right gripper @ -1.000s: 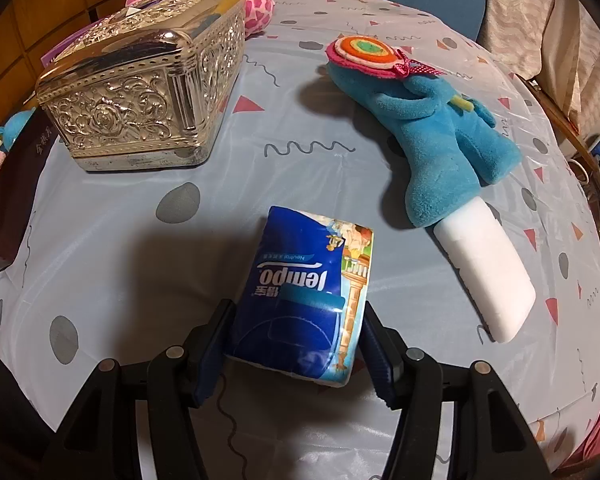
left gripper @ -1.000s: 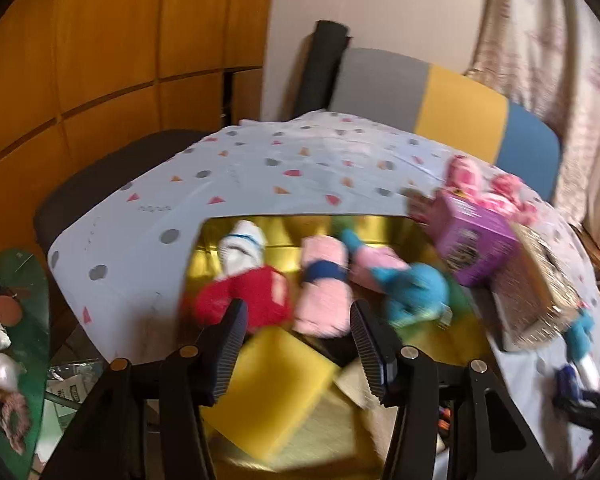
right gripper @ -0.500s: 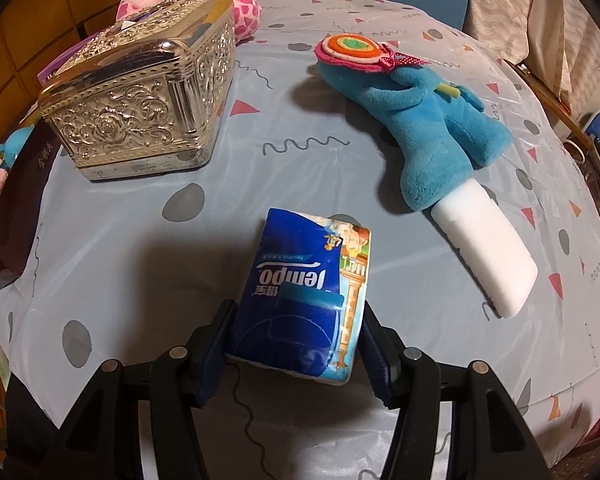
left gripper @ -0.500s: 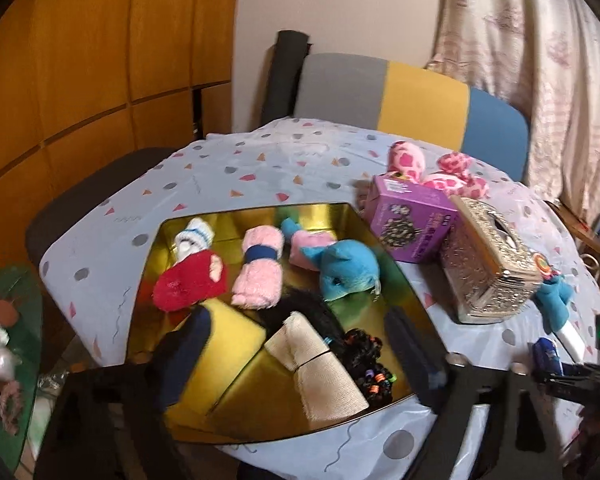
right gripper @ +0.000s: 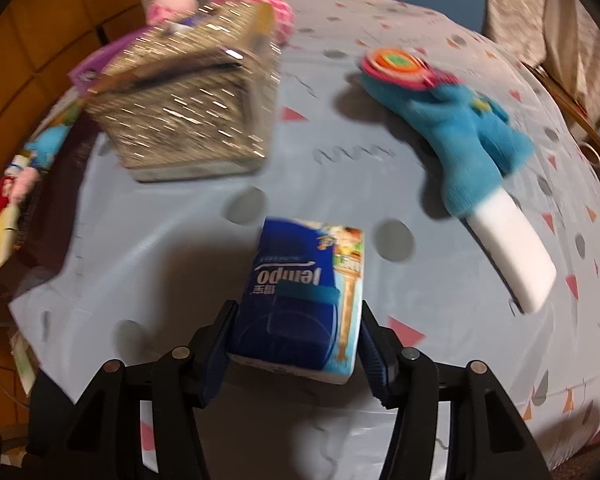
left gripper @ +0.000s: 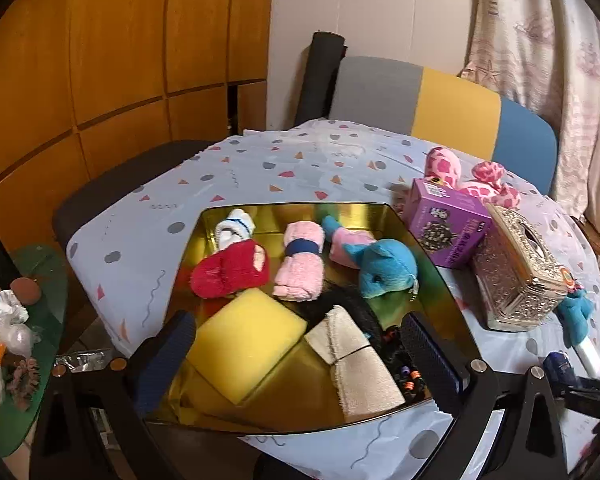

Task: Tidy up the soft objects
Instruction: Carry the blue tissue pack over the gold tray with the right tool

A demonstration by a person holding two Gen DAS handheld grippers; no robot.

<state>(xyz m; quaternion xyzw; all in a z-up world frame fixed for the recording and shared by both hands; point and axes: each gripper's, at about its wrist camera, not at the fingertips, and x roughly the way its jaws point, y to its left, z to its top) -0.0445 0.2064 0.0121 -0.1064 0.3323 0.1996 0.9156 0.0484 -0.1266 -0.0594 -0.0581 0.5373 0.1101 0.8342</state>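
My left gripper (left gripper: 296, 344) hovers over the near end of a gold tray (left gripper: 300, 205); its jaws are opening wide with nothing gripped. Below them lie a yellow sponge (left gripper: 246, 344) and a folded beige cloth (left gripper: 360, 368). Farther in the tray are a red plush (left gripper: 230, 268), a rolled pink towel (left gripper: 302, 264) and a blue plush (left gripper: 384, 268). My right gripper (right gripper: 296, 328) is closing on a blue tissue pack (right gripper: 304, 280), its pads pressing both sides, just above the tablecloth.
A silver ornate box (right gripper: 188, 120) stands left of the pack, with a purple box (left gripper: 446, 224) and a pink spotted plush (left gripper: 472, 180) behind it. To the right lie a blue plush with a lollipop (right gripper: 460, 132) and a white block (right gripper: 512, 256). Chairs ring the table.
The left jaws spread wide and drew back from the tray, leaving the yellow sponge lying in it. The right gripper rose slightly with the tissue pack; its view is now blurred.
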